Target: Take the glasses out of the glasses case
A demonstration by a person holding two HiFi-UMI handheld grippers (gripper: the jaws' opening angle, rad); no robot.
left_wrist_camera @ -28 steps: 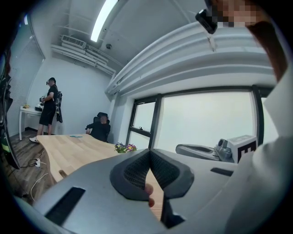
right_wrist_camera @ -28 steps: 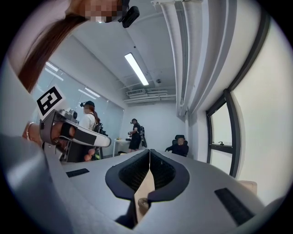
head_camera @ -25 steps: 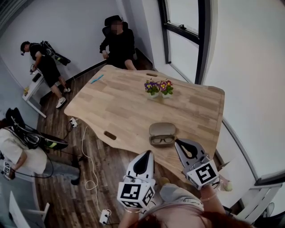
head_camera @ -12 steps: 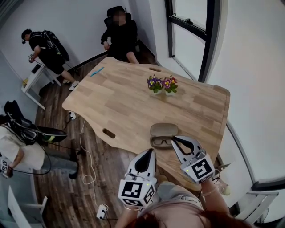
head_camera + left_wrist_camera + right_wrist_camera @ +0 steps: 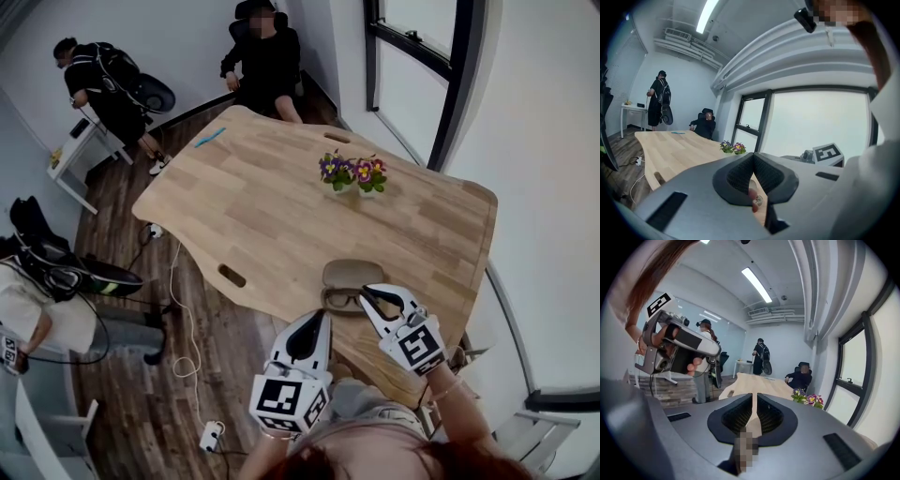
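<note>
1. The right gripper [image 5: 367, 294] is hanging with its tips at the right end of the glasses [image 5: 343, 300]. Its jaws are meeting at the tips and gripping nothing, and in its own view only a thin slit of wood is showing between the pads.
2. The left gripper [image 5: 319, 317] is hovering at the table's near edge, just beside the right one. Its jaws are likewise pressing together at the tips and carrying nothing.
3. The glasses are lying in the near half of the open glasses case [image 5: 352, 273], whose lid is lying back toward the flowers. The case is sitting near the table's near edge.
4. The table [image 5: 253, 216], pale wood with a rounded outline, is carrying a pot of purple and pink flowers [image 5: 352, 172] mid-way along and a small blue object [image 5: 208, 137] at the far end.
5. Around it, a white cable [image 5: 178, 309] is trailing over the dark plank floor [image 5: 122, 412], and a dark-framed window [image 5: 412, 66] is filling the right wall.
6. A seated person [image 5: 267, 61] is facing the table's far end, a standing person [image 5: 108, 84] is bending beside a white side table [image 5: 80, 150], and a third person [image 5: 28, 314] is being cut off at the left edge.
7. Whether the right tips are touching the glasses cannot be told. The case is showing in neither gripper view, and the blue object is too small to name.
</note>
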